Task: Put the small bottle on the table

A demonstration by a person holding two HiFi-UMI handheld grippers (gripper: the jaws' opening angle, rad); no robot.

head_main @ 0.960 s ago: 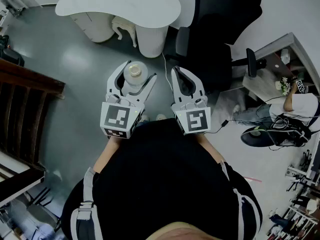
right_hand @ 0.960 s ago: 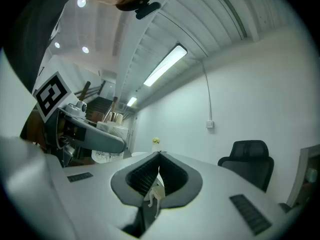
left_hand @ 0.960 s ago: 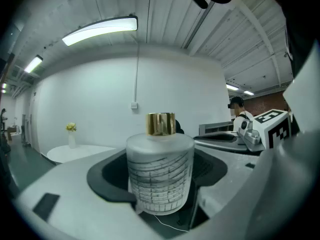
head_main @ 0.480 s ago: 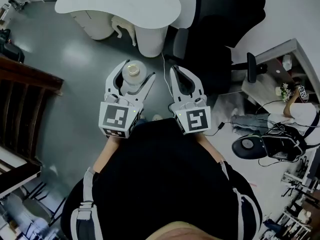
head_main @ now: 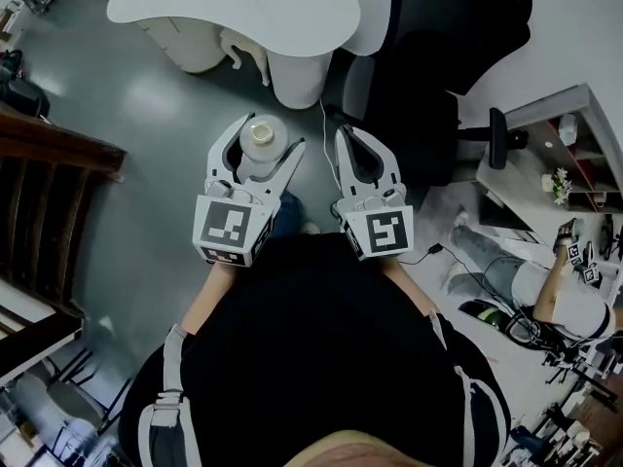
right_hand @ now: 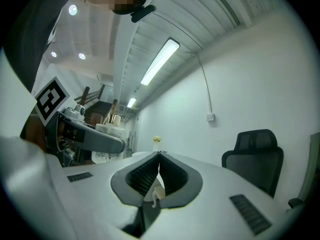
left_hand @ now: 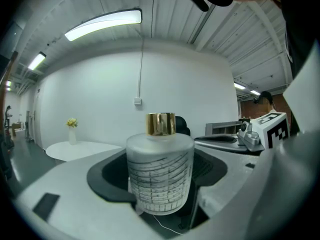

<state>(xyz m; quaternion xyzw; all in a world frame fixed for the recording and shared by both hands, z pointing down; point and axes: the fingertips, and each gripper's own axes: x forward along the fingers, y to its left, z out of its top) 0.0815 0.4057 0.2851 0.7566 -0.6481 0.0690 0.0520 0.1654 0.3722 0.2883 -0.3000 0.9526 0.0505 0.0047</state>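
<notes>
Head view: left hand-held gripper [head_main: 266, 136] clamps small bottle [head_main: 260, 150].

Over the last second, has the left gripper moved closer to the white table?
No. The left gripper, shut on the small bottle, keeps about the same gap from the white table base.

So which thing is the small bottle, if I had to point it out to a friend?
Below the curved white table, a person in black holds two grippers over the grey floor. The bottle stands clamped in the left gripper: a squat frosted cylinder with fine dark lines and a gold cap, whereas the right gripper is shut and empty.
</notes>
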